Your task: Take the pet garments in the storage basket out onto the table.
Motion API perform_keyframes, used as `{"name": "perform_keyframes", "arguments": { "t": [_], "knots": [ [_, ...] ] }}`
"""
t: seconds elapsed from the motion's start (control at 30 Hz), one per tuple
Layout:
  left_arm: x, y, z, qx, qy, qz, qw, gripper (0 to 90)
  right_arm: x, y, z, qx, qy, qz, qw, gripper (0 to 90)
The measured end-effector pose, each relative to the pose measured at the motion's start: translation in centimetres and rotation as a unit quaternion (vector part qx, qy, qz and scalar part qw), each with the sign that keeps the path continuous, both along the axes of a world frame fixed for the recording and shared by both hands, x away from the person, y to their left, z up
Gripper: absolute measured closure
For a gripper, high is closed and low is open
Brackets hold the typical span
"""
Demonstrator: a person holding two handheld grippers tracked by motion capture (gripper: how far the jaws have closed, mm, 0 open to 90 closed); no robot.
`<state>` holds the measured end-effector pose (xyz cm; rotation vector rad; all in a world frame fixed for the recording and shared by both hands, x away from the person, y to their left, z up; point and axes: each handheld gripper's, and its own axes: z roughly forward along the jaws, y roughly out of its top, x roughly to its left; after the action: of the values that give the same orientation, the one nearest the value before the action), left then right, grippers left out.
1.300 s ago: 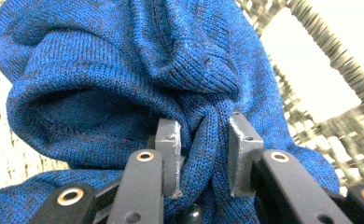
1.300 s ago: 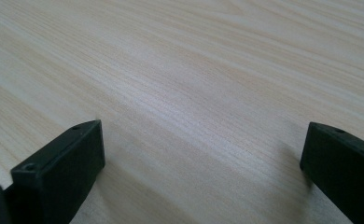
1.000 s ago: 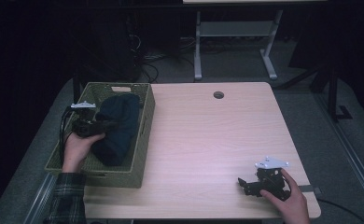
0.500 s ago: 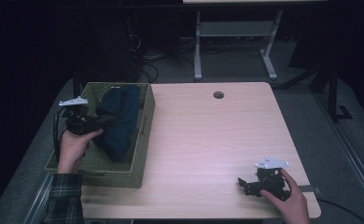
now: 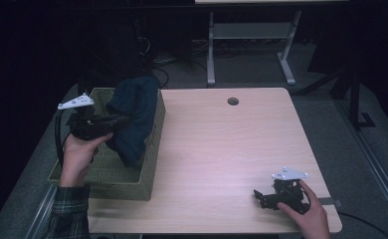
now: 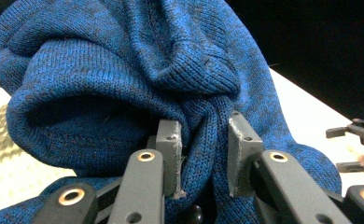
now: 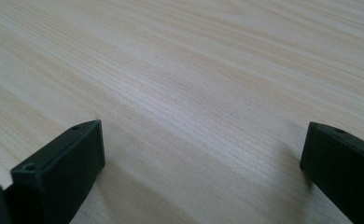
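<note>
A dark blue knitted garment [image 5: 132,117] hangs above the green woven basket [image 5: 107,174] at the table's left side. My left gripper [image 5: 120,119] is shut on a fold of it, and the cloth droops down into the basket. In the left gripper view the blue knit [image 6: 124,79] bunches between my two grey pads [image 6: 170,149]. My right gripper [image 5: 259,196] rests on the table near the front right corner, jaws wide apart, with bare wood [image 7: 194,93] between them.
The light wooden table [image 5: 232,149] has a round cable hole [image 5: 233,101] near its far edge. A metal desk frame [image 5: 251,45] stands on the floor behind. The basket sits along the table's left edge.
My left gripper has lifted the blue garment up out of the basket, so it now hangs higher. The right gripper has stayed where it was.
</note>
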<state>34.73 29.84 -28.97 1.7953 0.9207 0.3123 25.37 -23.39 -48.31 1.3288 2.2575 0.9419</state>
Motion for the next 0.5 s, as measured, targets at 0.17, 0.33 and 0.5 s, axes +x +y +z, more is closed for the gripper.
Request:
{"name": "perform_keyframes", "arguments": {
  "t": [0.17, 0.33, 0.5],
  "knots": [
    [-0.3, -0.8, 0.9, -0.007, -0.013, -0.013, 0.9998, 70.4, 0.0, 0.0, 0.0, 0.000, 0.000, 0.000, 1.0000, 0.0],
    [-0.3, -2.2, 1.6, -0.013, -0.022, -0.032, 0.9992, 70.5, 0.0, 0.0, 0.0, 0.000, 0.000, 0.000, 1.0000, 0.0],
    [-0.1, -4.3, 2.1, -0.010, -0.028, -0.055, 0.9981, 70.5, 0.0, 0.0, 0.0, 0.000, 0.000, 0.000, 1.0000, 0.0]
  ]
}}
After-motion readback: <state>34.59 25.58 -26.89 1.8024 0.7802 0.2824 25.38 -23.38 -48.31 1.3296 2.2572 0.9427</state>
